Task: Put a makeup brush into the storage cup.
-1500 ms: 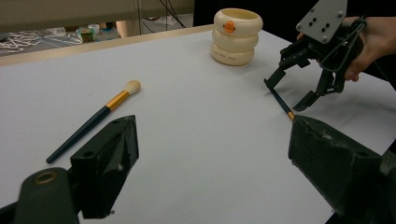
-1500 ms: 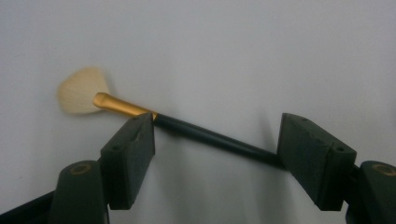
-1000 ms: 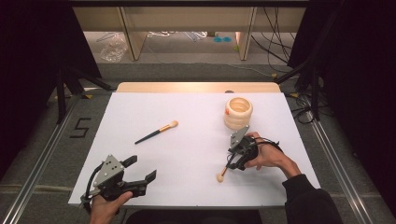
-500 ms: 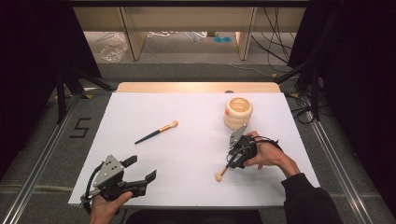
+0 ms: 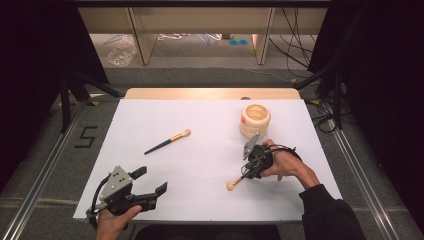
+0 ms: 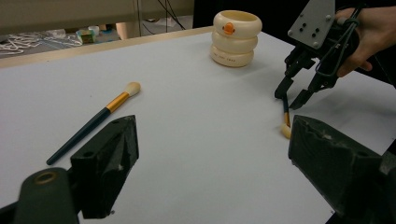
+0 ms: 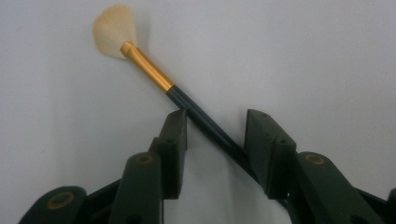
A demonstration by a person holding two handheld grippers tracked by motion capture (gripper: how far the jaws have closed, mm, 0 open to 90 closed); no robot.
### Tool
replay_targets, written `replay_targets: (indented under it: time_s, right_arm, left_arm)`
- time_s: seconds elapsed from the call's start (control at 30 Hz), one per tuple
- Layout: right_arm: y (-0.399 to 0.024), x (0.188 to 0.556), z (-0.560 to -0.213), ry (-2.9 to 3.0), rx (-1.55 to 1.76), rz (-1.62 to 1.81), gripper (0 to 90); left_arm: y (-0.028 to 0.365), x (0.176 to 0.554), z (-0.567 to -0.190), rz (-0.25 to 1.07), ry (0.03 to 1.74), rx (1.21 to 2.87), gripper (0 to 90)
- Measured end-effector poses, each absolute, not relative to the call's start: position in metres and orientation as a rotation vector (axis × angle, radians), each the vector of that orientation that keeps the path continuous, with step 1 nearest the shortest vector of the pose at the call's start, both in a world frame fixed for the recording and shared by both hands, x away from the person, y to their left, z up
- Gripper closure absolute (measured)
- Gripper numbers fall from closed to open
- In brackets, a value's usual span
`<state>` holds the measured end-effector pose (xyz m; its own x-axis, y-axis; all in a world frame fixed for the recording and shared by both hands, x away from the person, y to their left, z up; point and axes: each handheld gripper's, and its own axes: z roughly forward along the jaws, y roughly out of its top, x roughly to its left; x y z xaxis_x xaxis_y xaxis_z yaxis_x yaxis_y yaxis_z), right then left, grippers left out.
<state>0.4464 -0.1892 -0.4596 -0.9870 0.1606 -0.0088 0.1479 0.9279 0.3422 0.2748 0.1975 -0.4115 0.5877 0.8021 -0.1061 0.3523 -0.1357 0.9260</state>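
A dark-handled brush [image 7: 154, 72] with a gold ferrule and pale bristles lies flat on the white table [image 5: 200, 165]. Its bristle end [image 5: 231, 185] points toward the near edge. My right gripper [image 7: 215, 121] stands open over it, one jaw on each side of the handle, with gaps showing. It shows in the high view [image 5: 248, 170] and the left gripper view [image 6: 289, 98]. A second brush [image 5: 167, 141] lies left of centre, also in the left gripper view [image 6: 93, 122]. My left gripper [image 5: 151, 181] rests open and empty near the front left [image 6: 210, 135].
A cream ringed holder [image 5: 255, 120] with an orange mark [image 6: 235, 37] stands upright just beyond the right gripper. A wooden strip [image 5: 210, 93] borders the table's far edge. Metal rails [image 5: 45, 165] run along both sides.
The right gripper has shifted slightly left and settled around the brush handle. The left gripper has stayed put.
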Motion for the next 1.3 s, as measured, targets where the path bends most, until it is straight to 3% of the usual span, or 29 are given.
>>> replay_targets:
  time_s: [0.77,1.3]
  right_arm:
    - [-0.177,0.444,-0.454,3.092,0.225,0.344,78.4]
    - [-0.166,0.443,-0.453,3.105,0.247,0.223,82.1]
  left_arm:
    - [0.198,0.275,-0.412,0.510,0.951,1.725,15.7]
    - [0.198,0.275,-0.411,0.516,0.955,1.728,15.7]
